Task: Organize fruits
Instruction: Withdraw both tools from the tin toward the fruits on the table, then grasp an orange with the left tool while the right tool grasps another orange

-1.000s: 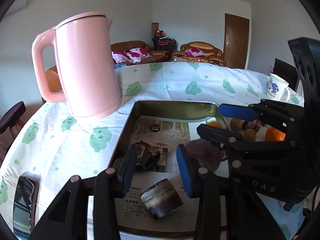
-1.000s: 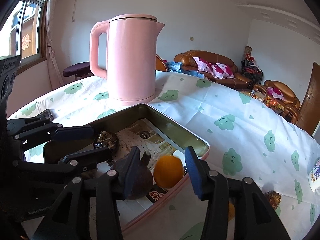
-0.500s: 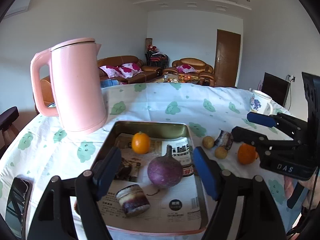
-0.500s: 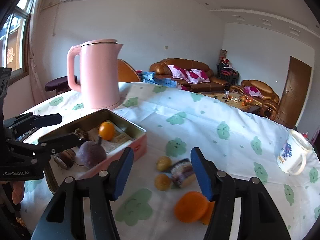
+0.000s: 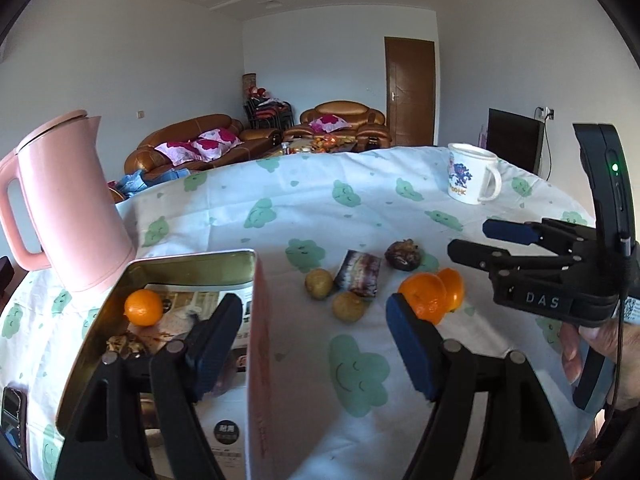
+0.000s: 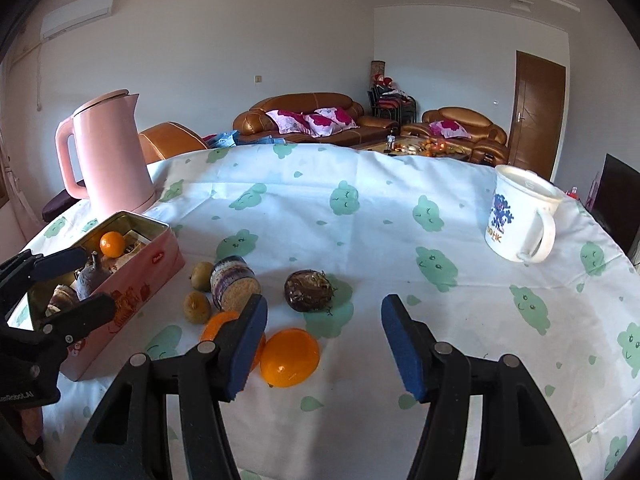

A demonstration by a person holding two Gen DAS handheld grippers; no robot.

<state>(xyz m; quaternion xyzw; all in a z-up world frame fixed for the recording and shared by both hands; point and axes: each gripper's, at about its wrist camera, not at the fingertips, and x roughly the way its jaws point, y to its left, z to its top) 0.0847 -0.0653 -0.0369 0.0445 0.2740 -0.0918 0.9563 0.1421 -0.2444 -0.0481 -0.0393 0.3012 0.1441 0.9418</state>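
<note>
Both grippers are hovering over the bench with fingers spread wide and gripping nothing: the left gripper (image 5: 314,348) is straddling the right wall of the tin (image 5: 256,344), and the right gripper (image 6: 322,346) is hanging over the near edge of the bench (image 6: 400,216), above bare cloth just right of the loose fruit. The tin is sitting toward the left edge, in front of the pink kettle (image 6: 108,152), and is holding a small orange (image 6: 112,244) at its far end, a purple bulb (image 6: 89,280) with its stem pointing up, and a brownish piece (image 6: 62,296) nearer the left gripper. On the cloth just beside the tin, two small brown fruits (image 6: 198,292) are lying close together, with a purple-and-tan cut piece (image 6: 236,284) touching or nearly touching them. A dark wrinkled fruit (image 6: 308,290) is resting a little to the right of that piece, apart from it. Nearer the front edge, two oranges (image 6: 290,358) are lying side by side; the left one is partly hidden behind the right gripper's left finger. A white mug (image 6: 520,216) with a blue print is standing well apart, toward the right edge.
</note>
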